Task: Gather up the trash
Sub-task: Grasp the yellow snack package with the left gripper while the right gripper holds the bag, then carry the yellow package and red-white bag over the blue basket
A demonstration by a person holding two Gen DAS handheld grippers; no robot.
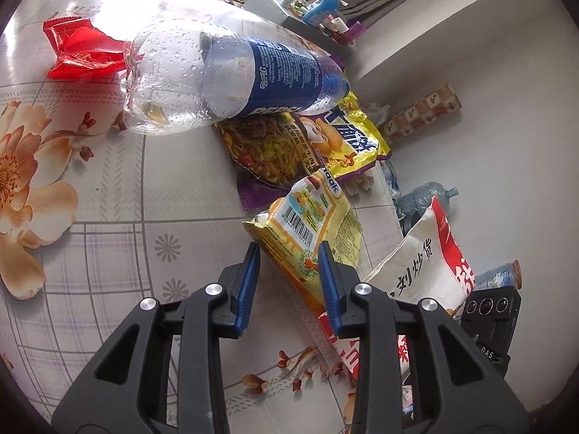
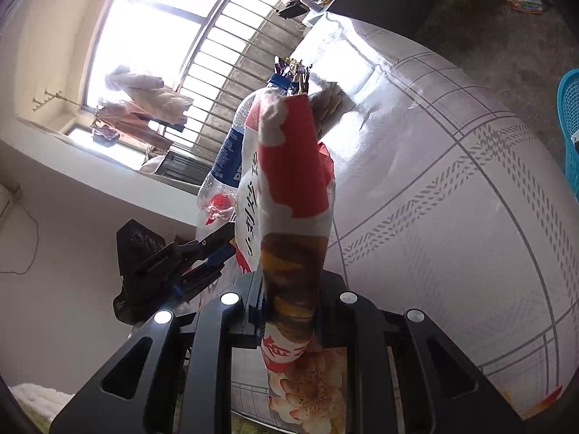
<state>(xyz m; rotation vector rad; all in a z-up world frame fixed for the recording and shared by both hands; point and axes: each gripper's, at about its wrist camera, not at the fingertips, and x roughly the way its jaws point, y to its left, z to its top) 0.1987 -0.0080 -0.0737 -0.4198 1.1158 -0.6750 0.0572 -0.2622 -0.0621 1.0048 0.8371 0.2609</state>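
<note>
My left gripper (image 1: 289,253) is open, its blue pads either side of a yellow snack wrapper (image 1: 311,224) lying on the floral tablecloth (image 1: 108,217). Beyond it lie a purple-and-yellow noodle packet (image 1: 307,144), an empty Pepsi bottle (image 1: 224,76) on its side and a red wrapper (image 1: 79,54). My right gripper (image 2: 289,311) is shut on a red-and-white snack bag (image 2: 289,181) and holds it upright above the table; the bag also shows in the left wrist view (image 1: 427,260). The left gripper shows in the right wrist view (image 2: 202,264).
A blue plastic basket (image 2: 570,130) stands on the floor at the right. Water bottles (image 1: 423,199) lie on the floor past the table edge. A cluttered shelf (image 1: 311,11) stands at the far end, a barred window (image 2: 202,36) beyond.
</note>
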